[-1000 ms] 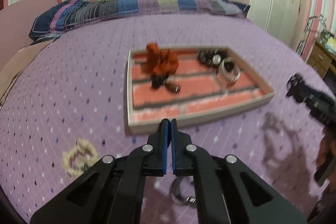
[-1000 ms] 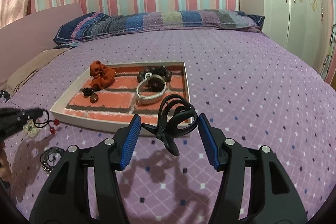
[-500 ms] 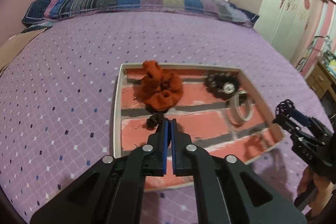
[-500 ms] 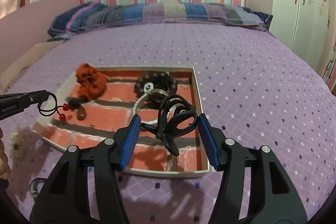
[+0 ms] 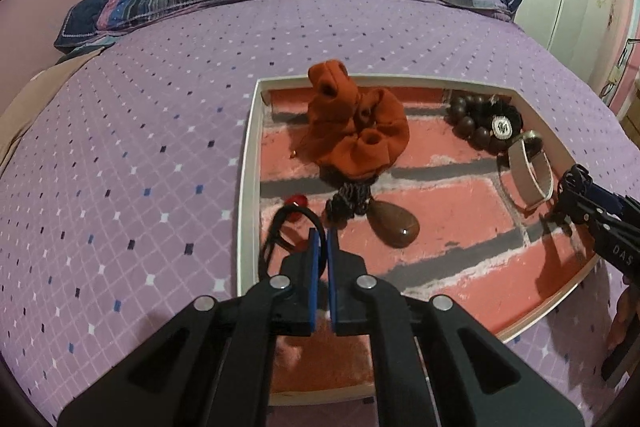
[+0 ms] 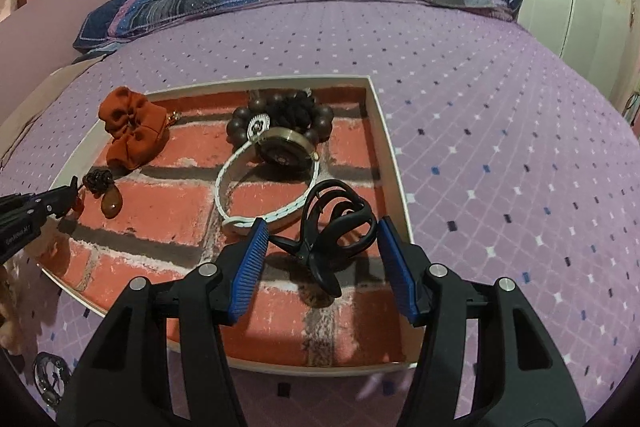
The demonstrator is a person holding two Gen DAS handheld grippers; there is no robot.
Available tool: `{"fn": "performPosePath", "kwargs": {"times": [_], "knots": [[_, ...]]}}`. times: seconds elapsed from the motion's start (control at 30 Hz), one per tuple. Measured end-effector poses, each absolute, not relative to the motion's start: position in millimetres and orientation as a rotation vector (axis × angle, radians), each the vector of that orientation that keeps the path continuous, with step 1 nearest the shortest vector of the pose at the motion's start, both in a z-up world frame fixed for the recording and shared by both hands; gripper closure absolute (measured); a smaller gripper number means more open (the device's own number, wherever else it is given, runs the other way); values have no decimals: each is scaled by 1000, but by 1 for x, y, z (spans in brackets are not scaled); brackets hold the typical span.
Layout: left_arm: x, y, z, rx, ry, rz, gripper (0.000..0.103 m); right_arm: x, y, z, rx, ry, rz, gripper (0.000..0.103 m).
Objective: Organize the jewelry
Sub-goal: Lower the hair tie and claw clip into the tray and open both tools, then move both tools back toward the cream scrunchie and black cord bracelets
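Jewelry is going into the shallow tray (image 6: 394, 163) on the purple bedspread (image 6: 500, 107), and both grippers now hang over it with something to drop. The right gripper (image 6: 320, 247) carries a black claw clip (image 6: 340, 223) across its half-spread blue pads; the clip's handle end points near and down while its curved teeth face far, and it hangs just above the tray's near right corner, so from here it looks as if a straight release would land it inside. The left gripper (image 5: 320, 255) has its jaws pinched shut on a thin black hair tie (image 5: 276, 231) with a red bead (image 5: 297, 202), whose loop dangles to the left of the fingers, right over the tray's left wall, so a nudge rightward seems wise before letting go. Already in the tray lie an orange scrunchie (image 6: 134, 131) far left, a brown teardrop pendant (image 6: 111, 203) near it, a dark bead bracelet (image 6: 280, 119) at the far side, and a white-strapped watch (image 6: 276, 163) in the middle. A small metal piece (image 6: 50, 375) sits on the bedspread near left, outside the tray.
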State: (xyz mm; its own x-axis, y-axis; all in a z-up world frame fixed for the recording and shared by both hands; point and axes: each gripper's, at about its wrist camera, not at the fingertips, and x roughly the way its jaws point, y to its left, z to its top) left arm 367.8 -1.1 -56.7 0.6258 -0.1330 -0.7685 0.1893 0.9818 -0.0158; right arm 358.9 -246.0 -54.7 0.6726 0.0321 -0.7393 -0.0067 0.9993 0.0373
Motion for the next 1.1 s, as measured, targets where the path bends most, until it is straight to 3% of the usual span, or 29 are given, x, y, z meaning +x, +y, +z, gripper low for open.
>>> {"fn": "performPosePath", "kwargs": {"times": [0.07,0.1,0.17,0.2,0.23,0.4,0.47,0.53,0.8,1.1], "knots": [[366,-1,-57,69,879,-193,97,360,-245,-55,27,838,20,46],[366,-1,-57,69,880,-191,92,360,-245,-54,25,842,20,46],[363,1,-53,67,869,-174,54,359,-244,-53,23,849,28,40],[359,2,-49,61,851,-173,42,358,-243,-52,19,847,28,36],[355,3,-45,54,837,-190,41,356,-242,-50,9,838,23,29],[339,7,-21,68,805,-183,41,341,-246,-28,33,797,30,23],[324,19,-1,40,767,-192,33,329,-248,-15,45,754,17,10],[311,30,15,33,728,-178,15,314,-248,1,56,702,-11,4],[250,97,49,-5,656,-108,9,261,-222,21,46,653,-102,4],[221,155,25,-107,745,-136,9,213,-163,18,-82,631,-58,4]]}}
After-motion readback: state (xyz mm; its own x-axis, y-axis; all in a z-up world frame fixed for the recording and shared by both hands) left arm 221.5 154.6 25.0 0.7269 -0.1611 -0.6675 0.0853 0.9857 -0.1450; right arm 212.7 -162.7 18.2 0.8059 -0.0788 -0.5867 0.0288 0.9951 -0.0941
